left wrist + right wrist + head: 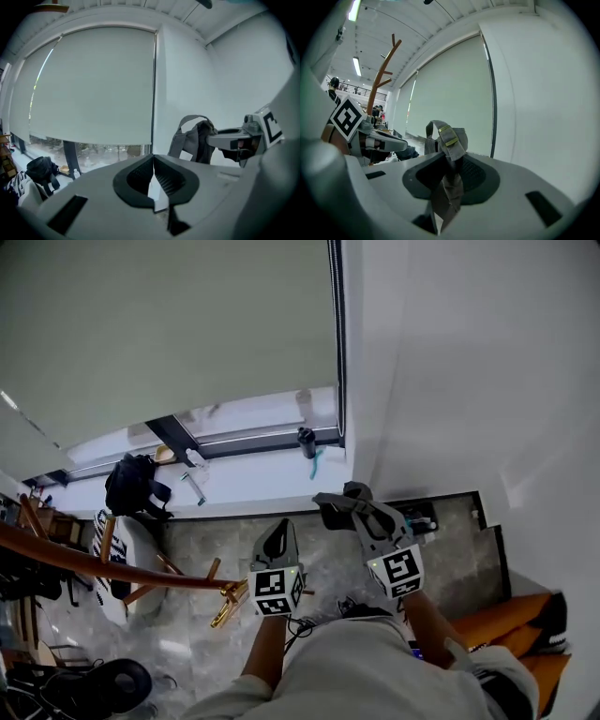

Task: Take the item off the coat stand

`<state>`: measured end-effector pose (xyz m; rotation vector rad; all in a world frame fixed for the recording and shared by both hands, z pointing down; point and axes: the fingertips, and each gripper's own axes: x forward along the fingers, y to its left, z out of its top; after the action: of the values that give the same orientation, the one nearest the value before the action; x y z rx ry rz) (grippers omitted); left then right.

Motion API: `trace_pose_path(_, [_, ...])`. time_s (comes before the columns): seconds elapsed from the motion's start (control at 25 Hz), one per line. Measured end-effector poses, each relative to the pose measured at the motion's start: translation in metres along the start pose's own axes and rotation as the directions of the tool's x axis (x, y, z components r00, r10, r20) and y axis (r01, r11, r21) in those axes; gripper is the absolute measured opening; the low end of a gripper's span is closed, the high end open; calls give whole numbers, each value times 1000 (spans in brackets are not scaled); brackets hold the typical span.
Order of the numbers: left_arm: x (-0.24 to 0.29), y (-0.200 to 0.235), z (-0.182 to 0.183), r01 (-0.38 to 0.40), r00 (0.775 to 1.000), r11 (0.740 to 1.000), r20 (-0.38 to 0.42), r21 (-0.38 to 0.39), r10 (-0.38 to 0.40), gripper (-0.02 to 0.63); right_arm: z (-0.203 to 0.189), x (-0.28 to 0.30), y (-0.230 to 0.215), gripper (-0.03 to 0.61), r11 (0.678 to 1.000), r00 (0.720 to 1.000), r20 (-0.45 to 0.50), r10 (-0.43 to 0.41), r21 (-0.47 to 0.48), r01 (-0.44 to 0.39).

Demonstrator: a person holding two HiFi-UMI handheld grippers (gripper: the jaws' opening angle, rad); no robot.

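A grey bag hangs from my right gripper, well to the right of the coat stand. In the right gripper view the jaws are shut on the bag's grey strap, which carries brass-coloured clasps. The brown wooden coat stand leans across the lower left of the head view, and its bare pegs show far left in the right gripper view. My left gripper is beside the stand's pegs, shut and empty. From the left gripper view the bag hangs at the right.
A window ledge holds a black backpack, a bottle and a dark cup. A white wall stands to the right. An orange seat is at the lower right. Chairs and clutter crowd the left.
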<state>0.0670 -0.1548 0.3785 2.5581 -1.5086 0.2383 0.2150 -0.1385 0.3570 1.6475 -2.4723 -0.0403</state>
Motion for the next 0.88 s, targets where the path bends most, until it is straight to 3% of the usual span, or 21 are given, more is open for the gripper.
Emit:
trace_pose_path(0.32, [11, -23, 45, 93, 993, 995, 70, 46, -96, 12, 29, -18, -17, 78, 995, 994, 42, -100, -15, 101])
trace_pose_path(0.88, [15, -17, 49, 132, 988, 989, 70, 62, -136, 12, 31, -13, -14, 78, 990, 989, 43, -144, -3, 144])
